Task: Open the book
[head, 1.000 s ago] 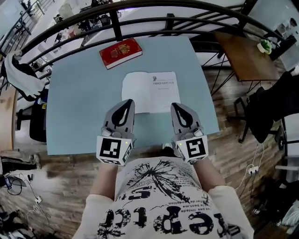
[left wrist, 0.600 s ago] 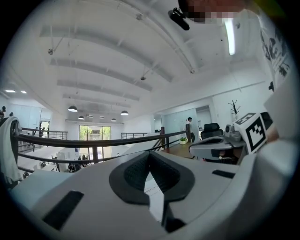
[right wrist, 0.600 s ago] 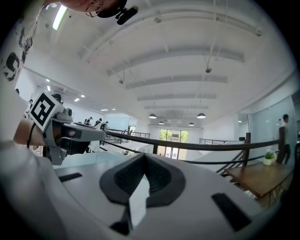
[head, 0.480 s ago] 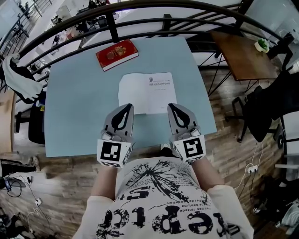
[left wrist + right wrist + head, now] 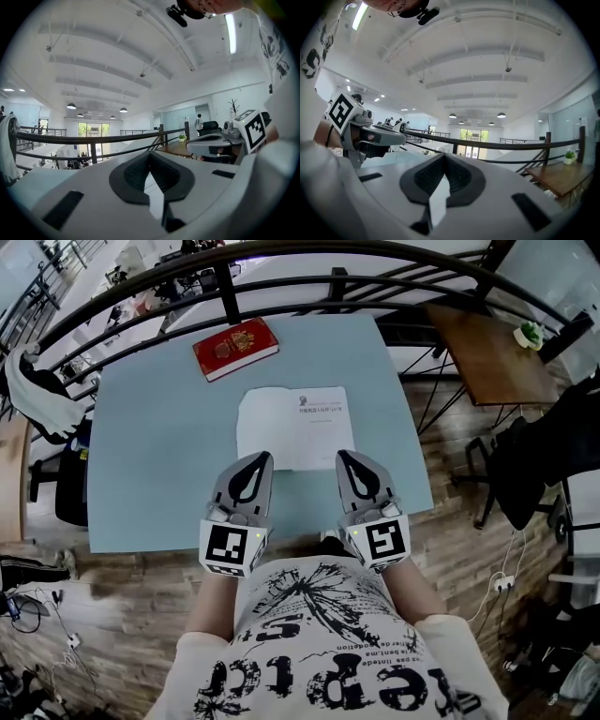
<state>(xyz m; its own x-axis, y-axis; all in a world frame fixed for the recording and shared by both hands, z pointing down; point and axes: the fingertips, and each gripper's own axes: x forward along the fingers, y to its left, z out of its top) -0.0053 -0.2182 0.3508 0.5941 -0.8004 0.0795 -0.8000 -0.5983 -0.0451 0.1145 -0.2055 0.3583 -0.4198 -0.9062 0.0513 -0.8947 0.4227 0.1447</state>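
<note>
An open book (image 5: pixel 292 427) lies flat on the light blue table (image 5: pixel 150 446), white pages up, print on its right page. My left gripper (image 5: pixel 260 457) hovers level just before the book's near left corner, shut and empty. Shut and empty too, my right gripper (image 5: pixel 344 457) sits by the near right corner. In the left gripper view the jaws (image 5: pixel 149 153) meet at the tips, with a strip of white page (image 5: pixel 155 197) showing below them. The right gripper view shows its jaws (image 5: pixel 444 154) closed the same way.
A closed red book (image 5: pixel 235 348) lies at the table's far left. A dark curved railing (image 5: pixel 281 282) runs behind the table. A brown side table (image 5: pixel 492 348) with a small plant stands to the right. A dark chair (image 5: pixel 539 460) is beyond it.
Both grippers stay in place by the book's near edge, jaws shut. The head view has shifted slightly, nothing else.
</note>
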